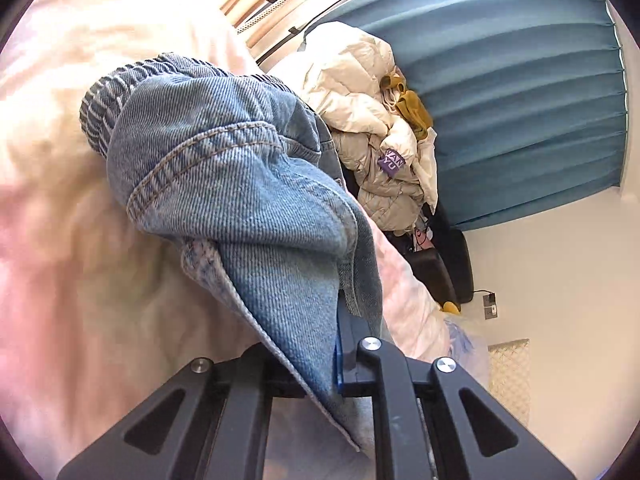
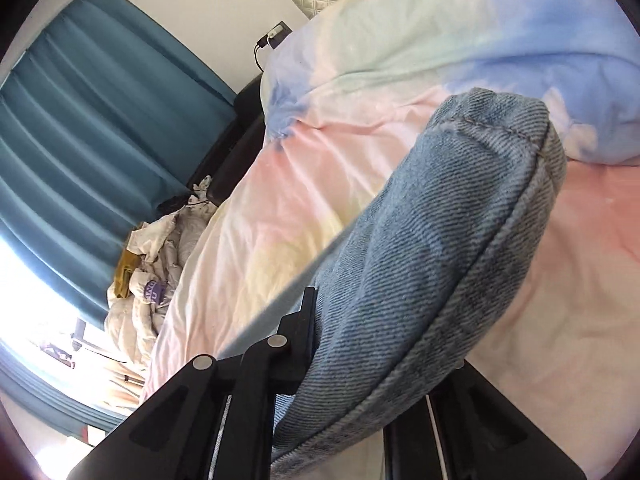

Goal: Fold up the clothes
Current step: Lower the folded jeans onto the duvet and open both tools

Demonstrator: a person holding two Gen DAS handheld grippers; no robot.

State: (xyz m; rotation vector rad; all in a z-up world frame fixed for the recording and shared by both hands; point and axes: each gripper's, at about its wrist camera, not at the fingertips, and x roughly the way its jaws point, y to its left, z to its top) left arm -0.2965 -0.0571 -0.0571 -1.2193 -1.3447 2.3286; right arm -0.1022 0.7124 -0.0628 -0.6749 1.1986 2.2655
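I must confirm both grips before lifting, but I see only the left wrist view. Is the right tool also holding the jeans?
Observer: Yes, the right tool is shut on the jeans.
Operator: Which part does it hold?
Observer: A seamed edge with a plain stitched hem; no elastic waistband appears there.
Operator: What lies under that end?
Observer: The pastel duvet, with a blue patch your view barely shows.
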